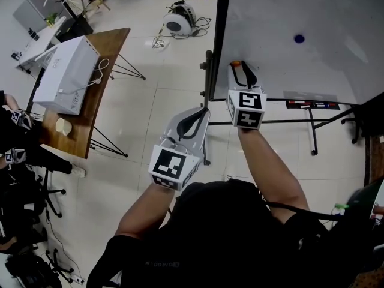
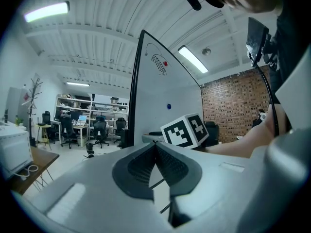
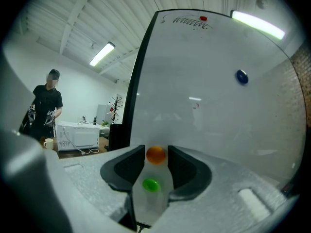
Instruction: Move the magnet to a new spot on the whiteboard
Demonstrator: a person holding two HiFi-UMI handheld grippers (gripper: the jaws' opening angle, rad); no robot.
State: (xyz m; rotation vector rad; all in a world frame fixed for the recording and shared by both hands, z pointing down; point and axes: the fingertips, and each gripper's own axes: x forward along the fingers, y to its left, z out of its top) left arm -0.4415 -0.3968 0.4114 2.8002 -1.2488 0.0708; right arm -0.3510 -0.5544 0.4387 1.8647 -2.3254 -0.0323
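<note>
Standing on its black frame, the big white whiteboard (image 1: 288,17) fills the right side. The left gripper (image 2: 156,144), its 2 jaws pressed together on nothing, hangs beside the board's left edge. The right gripper (image 1: 240,68) points at the board's lower left, jaws spread either side of a small round orange magnet (image 3: 156,155) stuck there, not pinching it. A round green magnet (image 3: 150,184) sits just below, a round blue magnet (image 1: 299,39) well above.

Whiteboard (image 3: 204,106) carries an orange magnet (image 3: 156,155) low down; blue magnet (image 3: 242,76) at two o'clock from it; red magnet (image 3: 203,18) at twelve.
</note>
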